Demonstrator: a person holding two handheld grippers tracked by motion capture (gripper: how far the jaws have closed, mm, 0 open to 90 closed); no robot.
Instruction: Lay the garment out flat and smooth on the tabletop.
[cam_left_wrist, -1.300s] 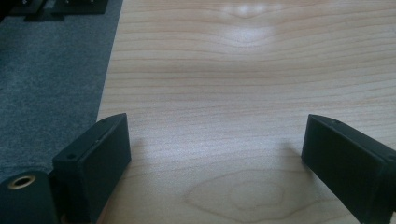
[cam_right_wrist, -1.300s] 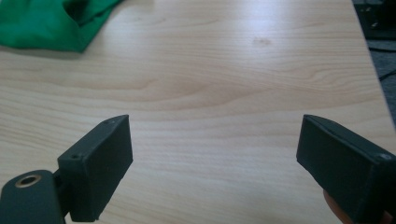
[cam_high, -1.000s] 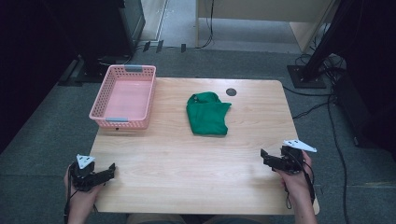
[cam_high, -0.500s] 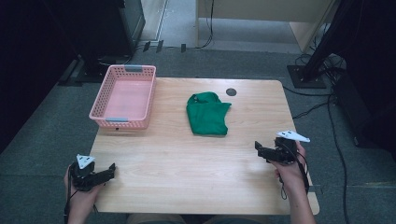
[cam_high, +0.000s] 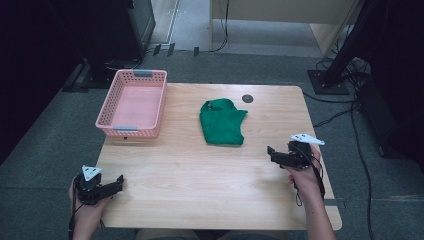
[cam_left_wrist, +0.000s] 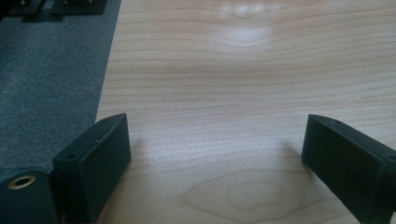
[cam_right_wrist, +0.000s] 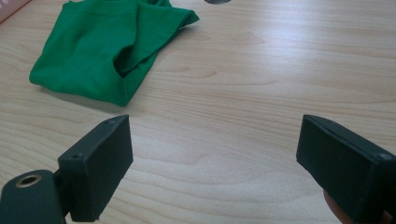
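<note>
The green cloth (cam_high: 221, 122) lies loosely folded near the middle of the counter (cam_high: 200, 190), between the pink basket (cam_high: 132, 102) and a dark disc (cam_high: 247, 98). It is judged light, soft and limp, likely to sag and unfold when lifted; a pinch on the thick folded corner nearest the right hand-held gripper (cam_high: 272, 152) is judged best. That hand-held gripper is seen wide open and empty. The left hand-held gripper (cam_high: 119, 181), also wide open and empty, rests at the near left corner. Compared with a second ago, the right one has been brought nearer the cloth; the left is unmoved
</note>
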